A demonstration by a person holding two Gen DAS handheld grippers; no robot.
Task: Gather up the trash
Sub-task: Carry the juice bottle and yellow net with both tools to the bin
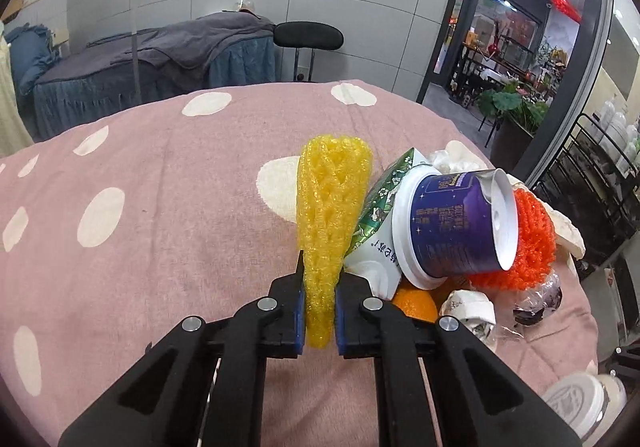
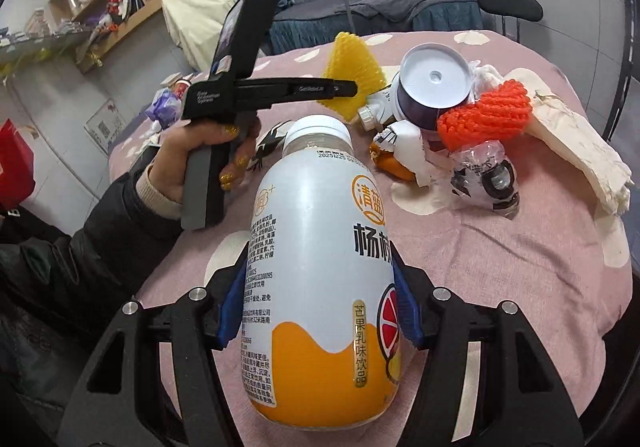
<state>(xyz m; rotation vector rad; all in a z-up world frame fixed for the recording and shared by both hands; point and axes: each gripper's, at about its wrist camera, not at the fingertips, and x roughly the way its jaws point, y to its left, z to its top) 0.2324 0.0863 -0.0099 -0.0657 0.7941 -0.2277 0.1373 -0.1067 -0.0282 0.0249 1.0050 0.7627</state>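
Note:
My left gripper (image 1: 320,287) is shut on a yellow foam net sleeve (image 1: 330,203) and holds it above the pink dotted cloth; in the right wrist view the left gripper (image 2: 348,87) shows from the side with the yellow net (image 2: 352,67) at its tip. My right gripper (image 2: 320,287) is shut on a white and orange drink bottle (image 2: 320,267) with a white cap. A trash pile lies to the right: a purple cup (image 1: 456,223), a green carton (image 1: 380,207), an orange foam net (image 1: 532,239), and crumpled paper (image 1: 468,307).
The pink cloth with white dots (image 1: 140,247) covers a round table. An orange fruit (image 1: 416,305) and a clear plastic wrapper (image 2: 484,175) lie in the pile. A wide tissue wad (image 2: 572,151) lies at the right. A black chair (image 1: 308,37) stands behind.

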